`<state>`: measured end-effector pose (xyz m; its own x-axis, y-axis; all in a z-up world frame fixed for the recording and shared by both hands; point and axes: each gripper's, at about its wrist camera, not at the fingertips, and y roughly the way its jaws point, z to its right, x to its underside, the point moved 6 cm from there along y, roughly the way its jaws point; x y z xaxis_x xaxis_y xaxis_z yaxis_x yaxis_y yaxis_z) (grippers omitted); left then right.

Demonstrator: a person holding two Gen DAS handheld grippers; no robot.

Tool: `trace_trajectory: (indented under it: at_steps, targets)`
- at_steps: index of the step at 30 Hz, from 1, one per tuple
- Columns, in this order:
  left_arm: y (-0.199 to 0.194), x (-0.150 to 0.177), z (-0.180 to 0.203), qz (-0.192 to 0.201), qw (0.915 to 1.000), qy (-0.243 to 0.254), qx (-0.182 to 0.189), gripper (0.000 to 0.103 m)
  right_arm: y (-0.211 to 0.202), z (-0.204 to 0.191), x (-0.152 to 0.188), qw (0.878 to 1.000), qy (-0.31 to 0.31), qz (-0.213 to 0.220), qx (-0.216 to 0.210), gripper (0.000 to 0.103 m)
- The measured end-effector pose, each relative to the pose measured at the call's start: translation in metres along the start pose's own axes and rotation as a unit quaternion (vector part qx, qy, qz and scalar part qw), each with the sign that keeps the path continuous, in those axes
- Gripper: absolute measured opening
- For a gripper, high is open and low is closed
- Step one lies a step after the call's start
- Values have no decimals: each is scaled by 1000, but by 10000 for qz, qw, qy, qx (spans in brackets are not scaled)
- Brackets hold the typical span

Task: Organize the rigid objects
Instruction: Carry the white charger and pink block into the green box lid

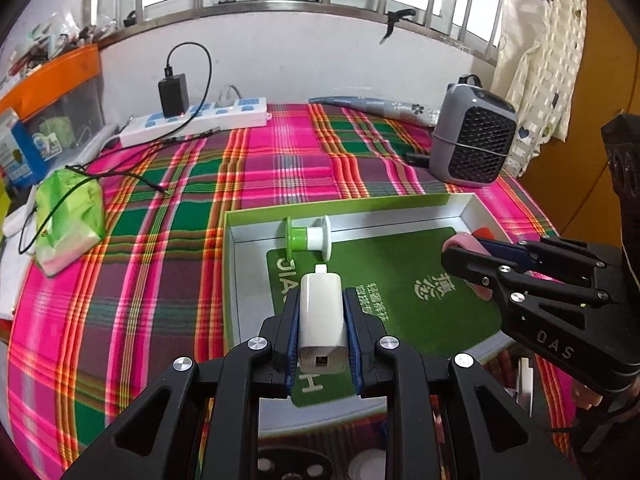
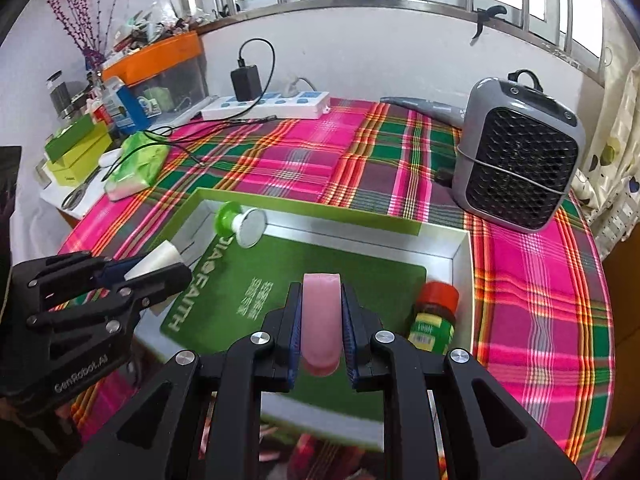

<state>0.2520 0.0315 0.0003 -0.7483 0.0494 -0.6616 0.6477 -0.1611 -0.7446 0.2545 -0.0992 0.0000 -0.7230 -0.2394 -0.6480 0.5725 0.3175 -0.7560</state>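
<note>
Tongs first: my left tongs [image 1: 322, 320] are clamped on a white charger block [image 1: 323, 318], pads on its two flat sides, prongs end pointing away from me, and my right tongs [image 2: 321, 320] are clamped on a pink roll of tape [image 2: 321, 320], squeezed across its flat faces so the rim stands up between the pads. I judge the charger to be light, hard and a bit slick on its glossy shell, so the broad sides are the right place to hold it; the roll looks light too, stiff enough edgewise, though it might squash if pinched across the ring. Both hang above the open green box [image 2: 304, 206], over the green card [image 2: 312, 256] lying on its floor. Already inside are a green and white spool [image 1: 308, 238] against the far wall and a red-capped jar [image 2: 434, 316] in the right corner, close beside my right tongs. Both tongs tilt steeply downward, side by side, left over the box's left half, right over its right. Around the box is the plaid table [image 1: 280, 164], with a grey heater [image 2: 520, 160] and a power strip [image 1: 200, 120] further back.
</note>
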Motion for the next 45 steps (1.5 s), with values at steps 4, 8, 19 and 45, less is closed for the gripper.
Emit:
trace_trajectory:
  at_steps: [4,8,19,45]
  targets:
    - [9,0,-2,-79,10000,-28,1,20,14,1,-5,9999,-32,-98,53,19]
    - [16,2,-3,-152,9999,-43,-5,20,25,2,-8,9998,-67,-189,84,19]
    - [26,2,-6,-218,9997,-121,18,20,44,3,-9,9992,-113,-349,160,19]
    - [26,7,-2,-259,9997,-24,-47,32,46,6,-7,9994,76,-340,45,32]
